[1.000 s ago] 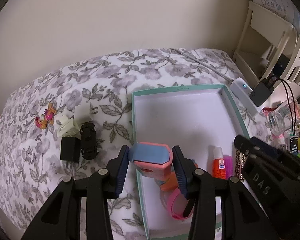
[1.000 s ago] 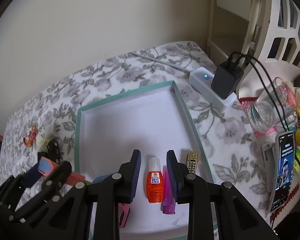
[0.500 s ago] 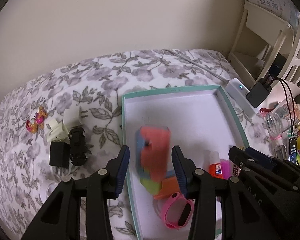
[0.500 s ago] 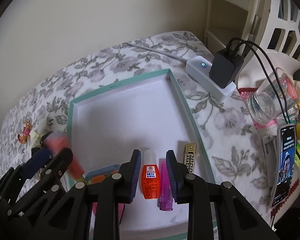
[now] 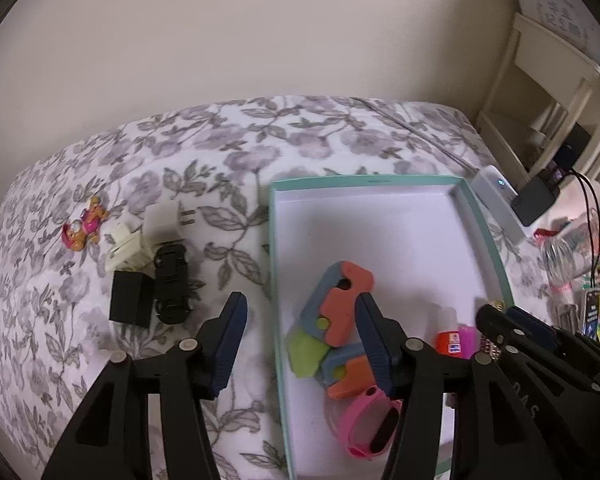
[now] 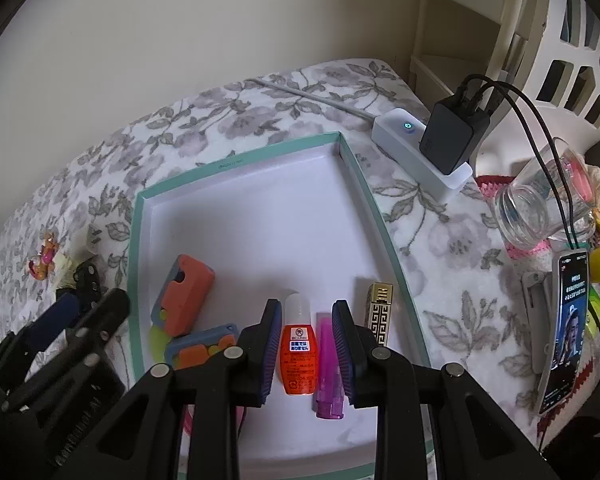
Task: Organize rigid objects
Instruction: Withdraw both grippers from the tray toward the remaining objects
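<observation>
Lying in teal box (image 5: 485, 227): orange-blue toy (image 5: 337, 304), green tip, untouched.

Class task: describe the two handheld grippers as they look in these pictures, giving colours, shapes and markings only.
Both the left gripper and right gripper have matte black angular arms, silver round pivot bolts and ribbed dark-blue finger pads. Faint letters mark the right gripper's side. No hands or sleeves show.

Left gripper (image 5: 300, 312) jaws opening, coral-and-blue plastic toy (image 5: 336, 300) lying unpressed between them, inside teal-rimmed white box (image 5: 380, 180)
</observation>
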`<state>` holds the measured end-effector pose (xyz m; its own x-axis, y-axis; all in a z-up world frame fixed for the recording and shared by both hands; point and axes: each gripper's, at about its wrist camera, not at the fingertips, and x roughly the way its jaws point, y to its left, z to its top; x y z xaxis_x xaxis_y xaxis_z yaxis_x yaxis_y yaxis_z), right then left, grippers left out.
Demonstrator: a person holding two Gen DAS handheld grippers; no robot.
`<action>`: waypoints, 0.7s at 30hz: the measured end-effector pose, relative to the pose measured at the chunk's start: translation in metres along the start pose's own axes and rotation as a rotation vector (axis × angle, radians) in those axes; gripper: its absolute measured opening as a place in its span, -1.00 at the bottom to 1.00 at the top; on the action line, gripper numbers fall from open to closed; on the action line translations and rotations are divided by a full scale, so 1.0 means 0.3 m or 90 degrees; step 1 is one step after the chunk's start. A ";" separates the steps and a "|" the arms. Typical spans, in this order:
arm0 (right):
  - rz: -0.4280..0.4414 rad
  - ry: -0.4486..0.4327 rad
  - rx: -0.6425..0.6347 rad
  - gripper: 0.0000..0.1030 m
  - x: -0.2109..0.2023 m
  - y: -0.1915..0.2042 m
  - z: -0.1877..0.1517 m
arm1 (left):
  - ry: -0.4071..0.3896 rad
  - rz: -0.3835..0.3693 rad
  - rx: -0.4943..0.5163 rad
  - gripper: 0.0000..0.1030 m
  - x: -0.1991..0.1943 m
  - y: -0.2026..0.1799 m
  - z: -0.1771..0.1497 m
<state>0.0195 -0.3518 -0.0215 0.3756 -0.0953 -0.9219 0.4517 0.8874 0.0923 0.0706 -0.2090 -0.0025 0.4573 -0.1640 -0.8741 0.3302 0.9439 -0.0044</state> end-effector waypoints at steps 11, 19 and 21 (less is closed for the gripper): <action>-0.016 0.014 -0.001 -0.02 0.023 0.002 -0.009 | 0.017 0.032 -0.048 0.61 0.022 0.085 -0.005; -0.014 0.005 -0.026 0.44 0.024 0.030 -0.013 | 0.023 0.044 -0.070 0.69 0.027 0.128 -0.006; -0.013 0.006 -0.027 0.47 0.027 0.033 -0.014 | 0.026 0.049 -0.079 0.69 0.030 0.146 -0.009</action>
<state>0.0237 -0.3419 -0.0297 0.3596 -0.1097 -0.9266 0.4238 0.9040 0.0575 0.0869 -0.1685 -0.0120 0.4423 -0.0800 -0.8933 0.1890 0.9820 0.0056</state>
